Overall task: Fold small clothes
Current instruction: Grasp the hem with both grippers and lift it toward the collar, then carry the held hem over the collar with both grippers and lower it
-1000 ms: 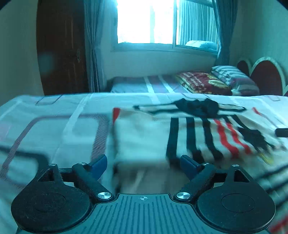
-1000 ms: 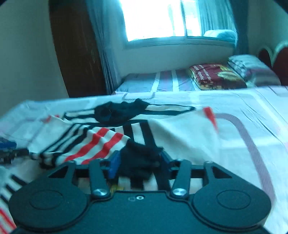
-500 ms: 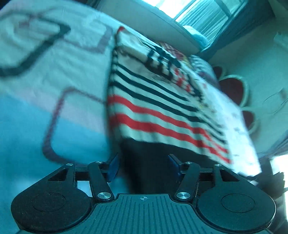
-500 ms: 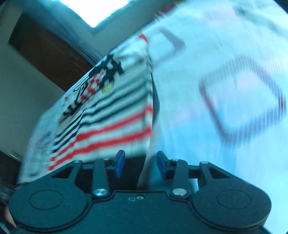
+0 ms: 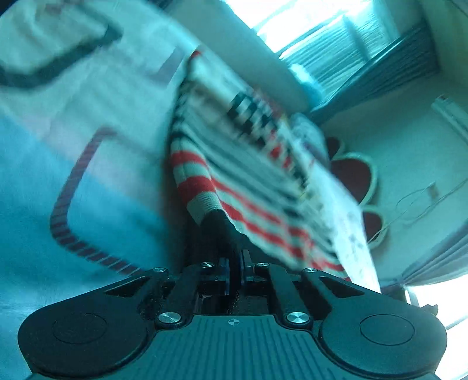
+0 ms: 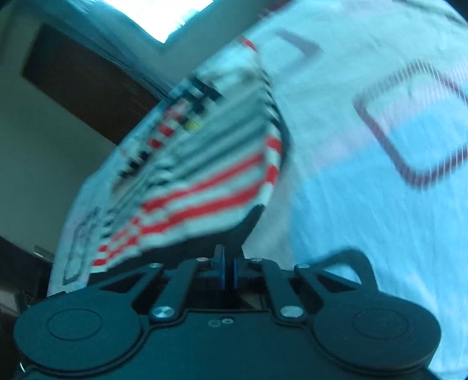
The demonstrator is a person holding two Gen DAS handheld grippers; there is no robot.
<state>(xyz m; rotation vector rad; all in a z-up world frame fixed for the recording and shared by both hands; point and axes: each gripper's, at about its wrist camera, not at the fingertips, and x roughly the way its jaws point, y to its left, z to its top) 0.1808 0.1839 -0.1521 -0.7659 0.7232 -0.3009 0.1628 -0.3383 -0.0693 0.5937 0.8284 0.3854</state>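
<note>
Knitted and striped in red, black and off-white, the shirt (image 5: 234, 163) lies on a bed sheet (image 5: 58, 181) and runs from the near hem away toward 1 o'clock in the left wrist view. Its dark hem band is pinched between the blue pads of the left gripper (image 5: 234, 270), whose jaws are drawn together with only the cloth between them. A ribbed fold of the hem, with two thick red bands, stands up just above the pads.

In the right wrist view the same shirt (image 6: 204, 175) stretches from the hem toward 11 o'clock. The right gripper (image 6: 227, 270) is likewise clamped narrow on the dark hem band at the shirt's other corner. A blocky black, red and yellow print sits on the far part of the shirt; blur keeps any lettering from being read.

Smooth and pale, the sheet (image 6: 365, 190) bears rounded-rectangle outlines in dark maroon and black. No brand or label can be read anywhere. A bright window (image 5: 307, 26) with pleated curtains shows at 1 o'clock in the left view.
</note>
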